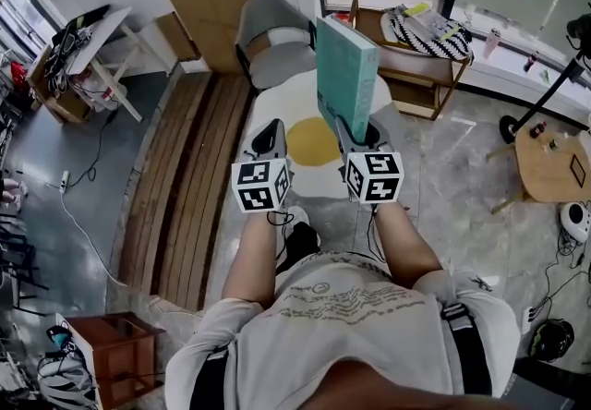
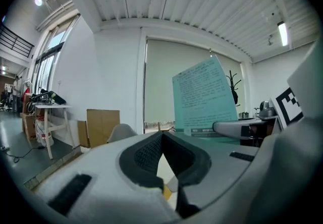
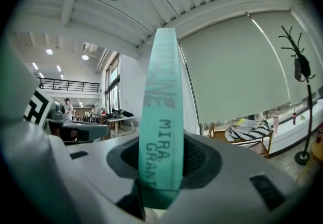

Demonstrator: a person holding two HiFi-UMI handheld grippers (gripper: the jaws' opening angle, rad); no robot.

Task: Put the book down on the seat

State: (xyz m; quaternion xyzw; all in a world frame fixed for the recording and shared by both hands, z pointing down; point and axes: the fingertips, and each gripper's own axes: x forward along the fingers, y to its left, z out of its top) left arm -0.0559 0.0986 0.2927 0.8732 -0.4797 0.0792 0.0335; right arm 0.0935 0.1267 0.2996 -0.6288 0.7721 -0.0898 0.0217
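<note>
The person holds both grippers out in front of the body, side by side, over an egg-shaped rug with a yellow centre. The right gripper pinches the teal book near its lower edge and holds it upright in the air. In the right gripper view the book's spine faces the camera and stands between the two dark pads, which press on the covers from either side; the spine bears the name MIRA GRANT. The left gripper is just beside the right one and apart from the book. In its own view the pad tips meet at the far end with nothing between them, and the book's cover shows off to the right, tilted slightly. The book is clear of the seat: the grey chair stands past the far edge of the rug, beyond both grippers, and its seat is bare. A sheet of cardboard leans against the wall behind the chair. Wooden planks lie on the floor to the left of the rug.
</note>
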